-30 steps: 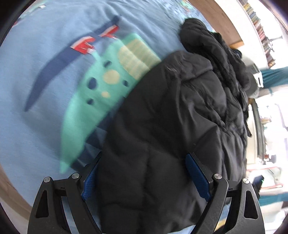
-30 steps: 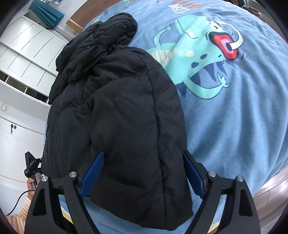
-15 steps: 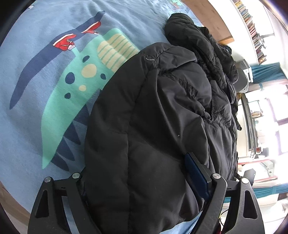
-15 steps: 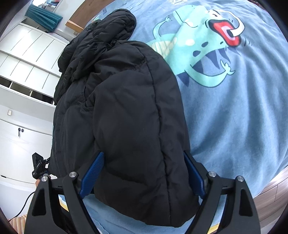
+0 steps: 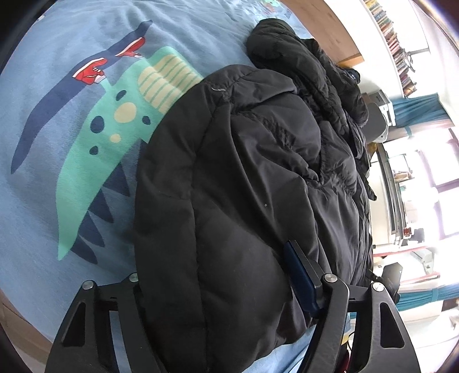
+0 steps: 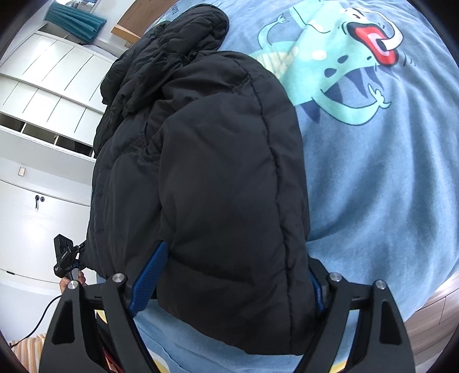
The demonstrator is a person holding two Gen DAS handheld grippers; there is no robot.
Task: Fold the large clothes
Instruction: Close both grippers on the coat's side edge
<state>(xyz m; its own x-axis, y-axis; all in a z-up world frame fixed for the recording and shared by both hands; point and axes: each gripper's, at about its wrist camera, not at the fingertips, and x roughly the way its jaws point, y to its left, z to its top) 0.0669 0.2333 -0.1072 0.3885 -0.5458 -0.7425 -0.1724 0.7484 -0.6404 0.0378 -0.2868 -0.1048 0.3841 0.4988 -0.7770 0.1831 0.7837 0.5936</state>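
Black puffer jacket (image 5: 243, 200) lies on the bed, on a light blue bedspread (image 5: 43, 200) printed with a green cartoon monster (image 6: 338, 74). Jacket is bunched and folded over itself, with the hood or a sleeve piled at the far end (image 6: 198, 25); I can't tell which.

Left tongs (image 5: 218, 275): jaws spread wide, the near end of the jacket sits between them. The right blue pad (image 5: 301, 281) touches the fabric; the left pad is buried under the jacket. Whether they actually pinch it, I can't tell.

Right tongs (image 6: 232, 275): jaws wide too, straddling the near edge of the jacket. Left blue pad (image 6: 149, 275) is against the fabric, and only a sliver of the right pad shows behind the jacket's edge. Grip not confirmed here either.

From the right wrist camera I see white cabinets (image 6: 43, 143) beyond the bed's left side, and a hand on the other gripper's handle (image 6: 66, 258) low by the jacket. From the left wrist camera, a bookshelf (image 5: 393, 37) and teal curtains (image 5: 418, 106) at far right.
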